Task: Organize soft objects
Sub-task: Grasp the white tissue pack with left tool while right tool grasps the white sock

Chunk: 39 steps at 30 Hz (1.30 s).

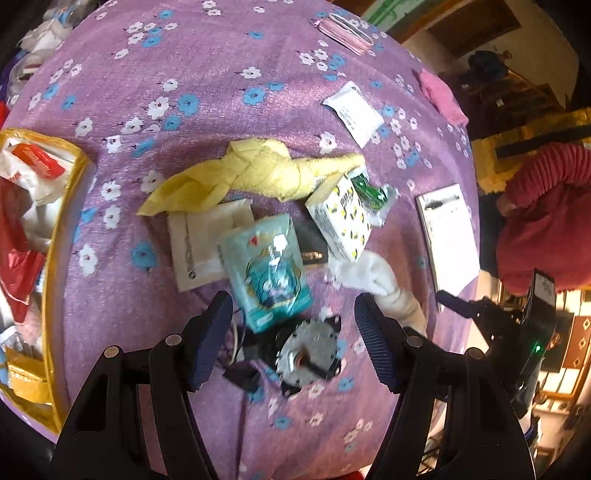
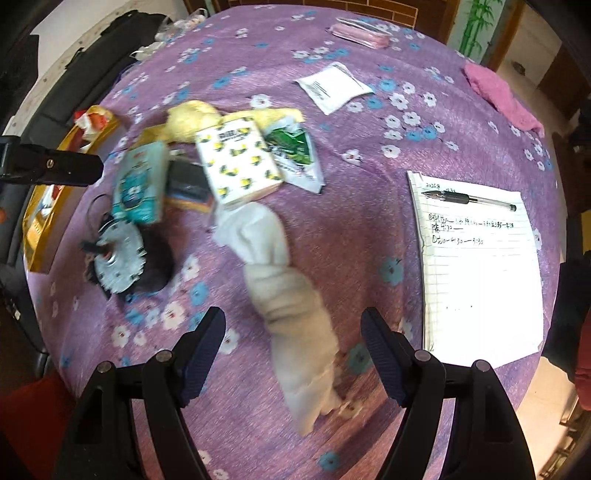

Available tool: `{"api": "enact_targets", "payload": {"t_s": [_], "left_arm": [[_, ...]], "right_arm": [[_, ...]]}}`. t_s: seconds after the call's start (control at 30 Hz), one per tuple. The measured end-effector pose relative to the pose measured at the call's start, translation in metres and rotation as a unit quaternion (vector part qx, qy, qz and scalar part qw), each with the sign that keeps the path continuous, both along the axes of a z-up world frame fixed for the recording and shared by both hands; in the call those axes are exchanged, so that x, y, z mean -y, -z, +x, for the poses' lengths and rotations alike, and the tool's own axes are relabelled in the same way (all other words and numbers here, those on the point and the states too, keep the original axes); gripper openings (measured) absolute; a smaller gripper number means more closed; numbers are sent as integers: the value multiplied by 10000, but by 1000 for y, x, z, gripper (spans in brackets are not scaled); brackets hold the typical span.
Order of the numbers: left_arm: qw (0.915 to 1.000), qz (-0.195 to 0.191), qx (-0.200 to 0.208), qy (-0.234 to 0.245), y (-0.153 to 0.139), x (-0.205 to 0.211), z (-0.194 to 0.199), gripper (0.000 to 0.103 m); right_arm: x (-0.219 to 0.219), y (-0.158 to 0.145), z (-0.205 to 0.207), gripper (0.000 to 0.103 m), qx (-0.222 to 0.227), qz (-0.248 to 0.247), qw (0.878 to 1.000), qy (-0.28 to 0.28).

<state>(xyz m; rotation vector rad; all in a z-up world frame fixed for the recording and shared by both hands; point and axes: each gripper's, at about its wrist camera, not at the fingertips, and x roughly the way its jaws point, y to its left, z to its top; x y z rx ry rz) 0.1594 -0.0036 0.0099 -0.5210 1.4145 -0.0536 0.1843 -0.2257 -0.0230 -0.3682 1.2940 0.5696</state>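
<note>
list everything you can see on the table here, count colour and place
tablecloth: 1, purple with white and blue flowers, covers the table
yellow cloth: 1, braided, middle of the pile
teal tissue pack: 1, just ahead of the left gripper
lemon-print tissue pack: 1, white and yellow, beside the teal one
green packet: 1, green and white, against the lemon pack
white sock: 1, white to cream, ahead of the right gripper
motor: 1, silver and black, near the teal pack
notepad: 1, white, pen on top
pen: 1, black
white sachet: 1, far side
pink cloth: 1, far edge
pink masks: stack, far edge
yellow bag: 1, table edge
left gripper: jaws open, empty
right gripper: jaws open, empty
</note>
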Motion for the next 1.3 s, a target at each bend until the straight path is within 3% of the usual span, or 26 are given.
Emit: {"api": "enact_targets", "payload": {"t_s": [0.17,0.47,0.6,0.67,0.73,0.93,1.3], "left_arm": [[9997,15,-146,-177,17,1,12,69],[9985,225,-501,50,44,13,26,69],[9979,299,-568,58,54,12,28,69],[9979,362,-529,59,56,11,28,69],[9981,396,-467,115,59,10,27,51],[9987,394,-232,223,57,6,24,20],[9993,-55,359,95,23,-25,4,14]], "right_arm": [[-4,12,7,76,-109,-40,9999,15],[-17,32,15,74,-200,-279,9994,-35],[-17,40,8,49,-345,-209,9992,-30],[-17,40,2,47,-255,-250,9994,-37],[-20,38,-6,46,-214,-250,9995,-42],[-32,22,-31,46,-320,-146,9991,-241],[-49,-26,-94,46,-315,304,9965,-714]]}}
